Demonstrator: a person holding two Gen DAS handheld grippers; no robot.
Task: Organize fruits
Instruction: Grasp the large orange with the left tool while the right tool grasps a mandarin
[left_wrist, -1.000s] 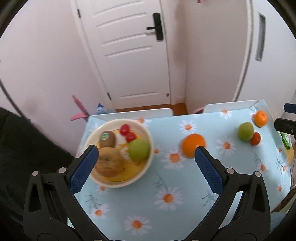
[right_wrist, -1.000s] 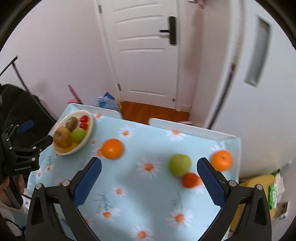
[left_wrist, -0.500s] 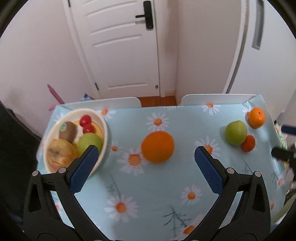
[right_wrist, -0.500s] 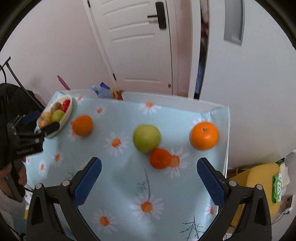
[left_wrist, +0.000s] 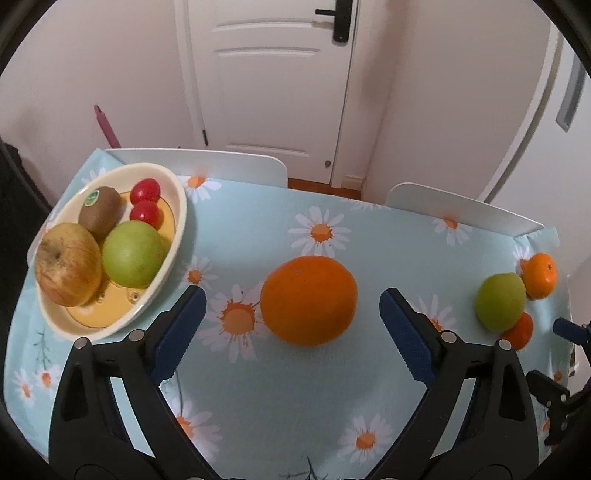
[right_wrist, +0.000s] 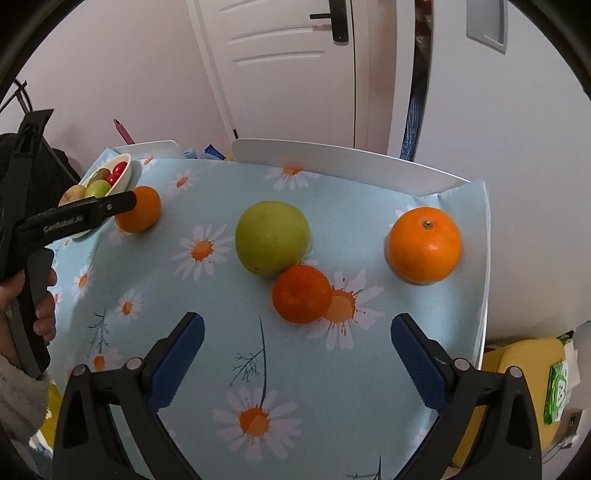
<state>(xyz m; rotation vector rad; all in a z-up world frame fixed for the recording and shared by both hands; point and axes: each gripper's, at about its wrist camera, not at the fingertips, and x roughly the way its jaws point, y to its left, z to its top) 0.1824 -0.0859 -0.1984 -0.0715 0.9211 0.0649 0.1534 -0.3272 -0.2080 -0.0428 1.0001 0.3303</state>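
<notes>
- Left wrist view now has the large orange (left_wrist: 308, 300) framed between the left gripper (left_wrist: 291, 314) pads; a second ago it sat off to the right of that view and much smaller, with the bowl (left_wrist: 168, 273) under the left pad.
- That gripper has come down toward the orange; its jaws are wide apart and just starting to close, with the orange between them but neither pad touching it. I judge this is the approach for a pick-up, the orange likely bound for the bowl.
- Beside the orange, the bowl holds a yellowish apple (left_wrist: 68, 264), a green apple (left_wrist: 133, 253), a kiwi (left_wrist: 100, 210) and two red tomatoes (left_wrist: 146, 201).
- Well away from the orange on the far side from the bowl lie a second green apple (right_wrist: 272, 238), a small tangerine (right_wrist: 302, 293) touching it, and another orange (right_wrist: 424, 244) near the table edge.
- The right gripper (right_wrist: 297, 354) has also dropped lower than a second ago; its jaws stand apart and empty, the tangerine just ahead of them.
- Four fruits are loose on the daisy tablecloth (right_wrist: 207, 332), so the task looks early.
- Hidden or unclear: the underside of the large orange and its contact with the cloth; in the right wrist view the left gripper's finger crosses the bowl and part of that orange; the bowl's near rim is cut by the left pad; only a hand (right_wrist: 35, 295) of the person shows.
</notes>
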